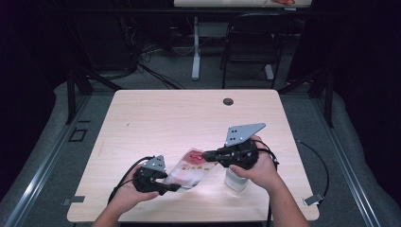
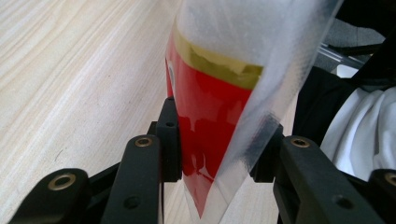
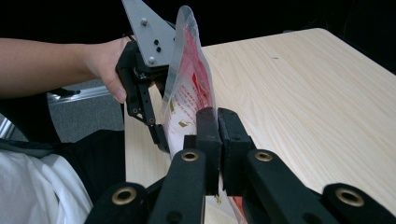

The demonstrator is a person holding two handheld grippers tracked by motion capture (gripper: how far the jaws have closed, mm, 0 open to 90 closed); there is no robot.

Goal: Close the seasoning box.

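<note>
Both grippers are holding one clear plastic pouch (image 1: 191, 169) with red print, lifted just off the near middle of the table (image 1: 189, 118).

Left gripper (image 1: 176, 187), near-left: jaws are part closed and pinching the pouch's near end; in the left gripper view the pads (image 2: 169, 140) are pressing the film from both sides. Right gripper (image 1: 208, 155): jaws are nearly fully closed, clamping the far edge of the pouch; in the right gripper view the pads (image 3: 207, 135) are sitting almost together on the film's rim.

Looks like the step is pulling the pouch taut or opening it between the two grips. My take on doing it well:
- keeping the left grip still as the anchor and letting the right do the moving
- pulling along the film, not twisting, since thin film is likely slipping out of a narrow edge bite
- watching the small clear container (image 1: 235, 180) sitting under the right hand (image 1: 259, 170), near-right; a dip there could be knocking it over

Count: one pouch, one clear container, two grippers, one table. Far behind the table, a chair (image 1: 250, 42) is standing on the floor.
</note>
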